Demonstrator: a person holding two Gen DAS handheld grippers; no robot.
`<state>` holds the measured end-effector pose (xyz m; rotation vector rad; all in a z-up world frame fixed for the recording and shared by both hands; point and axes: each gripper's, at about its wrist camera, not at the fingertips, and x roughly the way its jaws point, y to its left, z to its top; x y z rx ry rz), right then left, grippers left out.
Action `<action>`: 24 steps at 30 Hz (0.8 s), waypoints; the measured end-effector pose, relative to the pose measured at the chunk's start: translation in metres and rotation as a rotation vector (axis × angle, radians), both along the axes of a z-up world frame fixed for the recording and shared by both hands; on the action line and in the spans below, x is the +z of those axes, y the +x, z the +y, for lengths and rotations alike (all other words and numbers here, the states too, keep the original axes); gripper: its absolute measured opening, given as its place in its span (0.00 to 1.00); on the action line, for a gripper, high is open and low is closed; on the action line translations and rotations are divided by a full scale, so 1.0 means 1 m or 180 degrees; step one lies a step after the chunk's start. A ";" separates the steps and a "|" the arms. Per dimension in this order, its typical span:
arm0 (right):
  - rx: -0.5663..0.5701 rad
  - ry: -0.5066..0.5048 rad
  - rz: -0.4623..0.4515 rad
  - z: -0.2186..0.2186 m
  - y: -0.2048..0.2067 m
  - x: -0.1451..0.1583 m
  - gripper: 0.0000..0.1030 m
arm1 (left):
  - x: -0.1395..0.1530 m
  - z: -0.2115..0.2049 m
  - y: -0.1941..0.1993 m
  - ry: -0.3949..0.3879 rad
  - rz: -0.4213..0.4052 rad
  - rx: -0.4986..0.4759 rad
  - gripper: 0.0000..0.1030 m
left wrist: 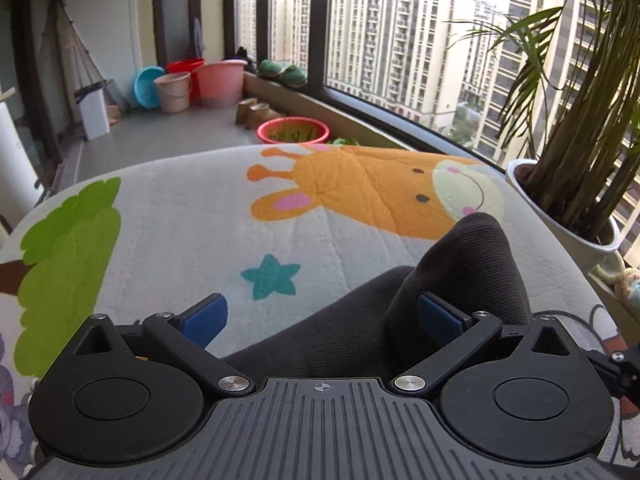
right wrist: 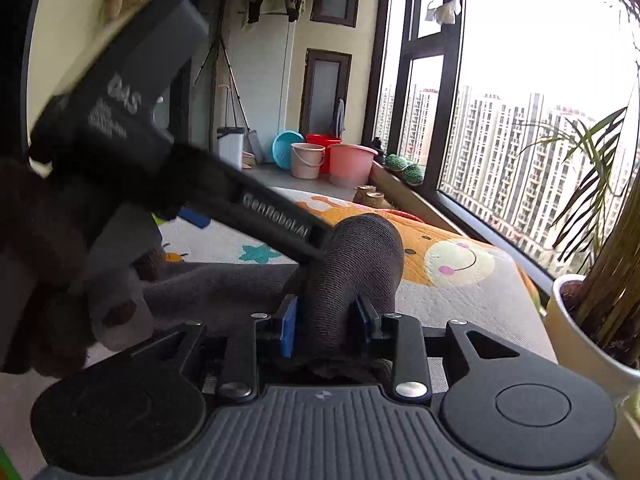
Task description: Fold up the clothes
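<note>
Dark grey garment [right wrist: 352, 264] bulges up between the right gripper [right wrist: 326, 330] pads, pinched there; left gripper [left wrist: 320, 316] gapes wide over its fabric. Cartoon mat [left wrist: 180, 216] beyond lies bare to its far edge.

Both tools are the same make: a dark grey ribbed housing flanked by two round black discs, each with a raised circular cap. On the left gripper [left wrist: 322, 314] black link arms run forward from bright silver pivot screws to blue rectangular pads [left wrist: 438, 316], and a small crosshair mark sits at the centre of the ribbed plate. The right gripper [right wrist: 326, 326] has the same build — black brackets with triangular cut-outs, smaller silver screws at the finger joints, blue pads [right wrist: 289, 330]. From the right wrist camera the other tool's grey body shows pale lettering, "GenRobot.AI" along its arm. The hand [right wrist: 48, 264] around it wears a dark, fuzzy glove.
</note>
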<state>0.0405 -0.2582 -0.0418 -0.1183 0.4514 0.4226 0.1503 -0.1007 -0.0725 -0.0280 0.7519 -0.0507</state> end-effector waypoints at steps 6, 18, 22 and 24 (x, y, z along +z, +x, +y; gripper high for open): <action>-0.0054 0.0982 0.0457 -0.050 0.019 0.001 0.32 | -0.025 0.015 0.005 -0.0032 0.0219 0.0073 1.00; -0.0179 0.0577 0.0455 -0.007 0.030 -0.014 0.36 | 0.031 0.030 -0.026 -0.0773 -0.0292 -0.0015 1.00; -0.0044 0.0289 0.0251 0.015 0.014 -0.012 0.37 | 0.033 0.004 -0.021 -0.0356 -0.0300 -0.0156 1.00; 0.0020 0.0196 0.0179 0.020 0.008 -0.012 0.39 | 0.023 0.001 -0.014 -0.0259 -0.0196 -0.0124 1.00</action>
